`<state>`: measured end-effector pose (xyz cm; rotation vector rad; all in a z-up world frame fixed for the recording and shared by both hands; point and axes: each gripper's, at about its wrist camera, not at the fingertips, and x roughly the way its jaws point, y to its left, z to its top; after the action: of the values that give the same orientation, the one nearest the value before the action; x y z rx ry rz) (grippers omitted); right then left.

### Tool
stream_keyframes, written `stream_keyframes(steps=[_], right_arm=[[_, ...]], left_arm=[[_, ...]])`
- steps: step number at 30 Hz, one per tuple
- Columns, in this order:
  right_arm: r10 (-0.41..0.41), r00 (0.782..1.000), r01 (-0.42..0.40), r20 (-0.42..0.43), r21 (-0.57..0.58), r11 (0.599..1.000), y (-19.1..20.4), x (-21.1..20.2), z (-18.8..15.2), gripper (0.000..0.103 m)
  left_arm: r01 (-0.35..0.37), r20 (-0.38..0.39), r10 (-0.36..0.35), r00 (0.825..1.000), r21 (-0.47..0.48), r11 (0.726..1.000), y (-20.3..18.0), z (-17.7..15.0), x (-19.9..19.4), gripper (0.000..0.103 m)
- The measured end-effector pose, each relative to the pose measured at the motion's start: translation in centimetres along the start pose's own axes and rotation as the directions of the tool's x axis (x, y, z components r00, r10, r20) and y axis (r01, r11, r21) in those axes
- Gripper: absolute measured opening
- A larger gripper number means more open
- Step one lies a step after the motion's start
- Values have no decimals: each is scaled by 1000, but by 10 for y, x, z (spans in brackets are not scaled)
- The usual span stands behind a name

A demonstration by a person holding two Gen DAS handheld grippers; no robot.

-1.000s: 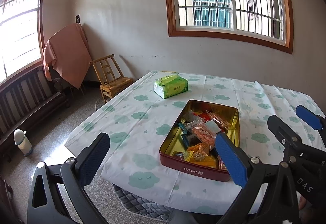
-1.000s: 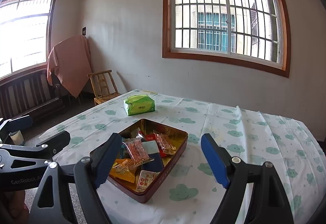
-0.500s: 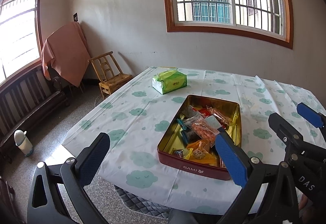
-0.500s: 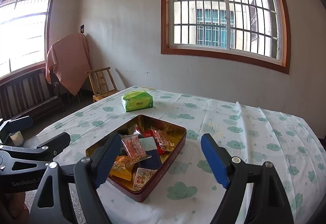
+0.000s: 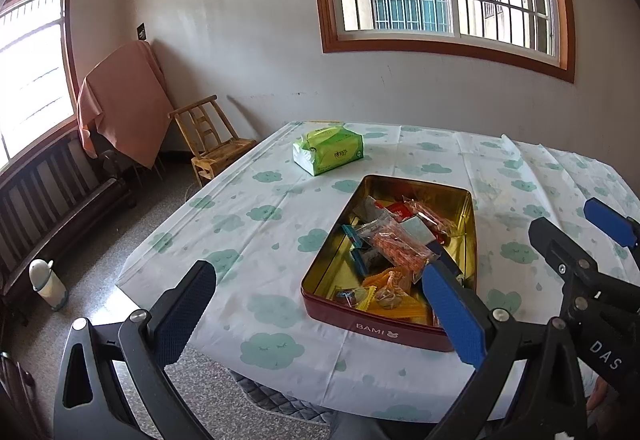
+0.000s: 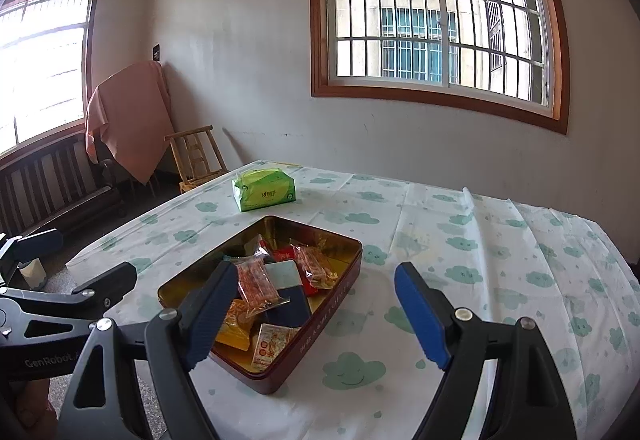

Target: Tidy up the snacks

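Closing in on the tin (image 5: 390,324) over the last second, both views are sitting nearer the desk (image 5: 256,240). Left tool (image 5: 316,314) and right tool (image 6: 310,314) are hanging spread wide, holding nothing. Snacks (image 6: 260,286) are lying jumbled inside the tin; none showing outside it, so early or late is unclear. Tin is reading "BAMI"; tissue pack (image 5: 328,153) print is unreadable.

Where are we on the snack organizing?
Done-looking: the snack packets lie piled loosely in the open tin; none show on the tablecloth. In hand: nothing; the left claw and right claw hover open and empty near the tin. Left: unclear. This fits snacks just gathered, or a heap awaiting sorting.
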<state>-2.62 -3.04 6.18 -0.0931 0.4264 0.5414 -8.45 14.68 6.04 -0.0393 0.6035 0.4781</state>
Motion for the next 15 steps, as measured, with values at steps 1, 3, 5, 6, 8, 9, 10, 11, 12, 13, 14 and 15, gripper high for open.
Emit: stream_keyframes(steps=[1,3,5,6,8,9,10,11,12,13,14,15], right_arm=[[1,1000,-1,-2,2,1000,-1,1,-1,82],[0,1000,0,-3,3,1000,-2,3,-1,82],[0,1000,0,-6,6,1000,-4,5,-1,82],[0,1000,0,-6,8,1000,-5,6,-1,82],[-1,1000,1,-9,13,1000,-7,8,-1,82],[-1,1000,2,-11,17,1000,-8,9,0,82],[-2,1000,2,-11,18,1000,-9,10,0,82],[-3,1000,3,-12,21,1000,-11,10,0,82],[-4,1000,4,-13,23,1000,-12,11,0,82],[-5,1000,5,-14,23,1000,-14,13,-1,82],[-8,1000,8,-15,23,1000,-15,14,-1,82],[-10,1000,10,-16,23,1000,-16,15,0,82]], left_arm=[[0,-3,0,1000,2,1000,-1,0,1,103],[0,-7,0,1000,6,1000,-3,1,4,103],[-1,-10,1,1000,10,1000,-5,1,6,103],[-2,-11,2,1000,11,1000,-6,2,7,103],[-3,-16,3,1000,16,1000,-8,3,9,103],[-2,-18,3,1000,18,1000,-9,4,11,103],[-1,-21,2,1000,19,1000,-10,4,12,103],[-1,-23,2,1000,21,1000,-11,5,13,103],[-3,-24,3,1000,24,1000,-12,5,14,103],[-3,-26,4,1000,26,1000,-14,6,15,103],[-2,-28,3,1000,27,1000,-15,6,16,103],[0,-30,1,1000,29,1000,-16,7,17,103]])
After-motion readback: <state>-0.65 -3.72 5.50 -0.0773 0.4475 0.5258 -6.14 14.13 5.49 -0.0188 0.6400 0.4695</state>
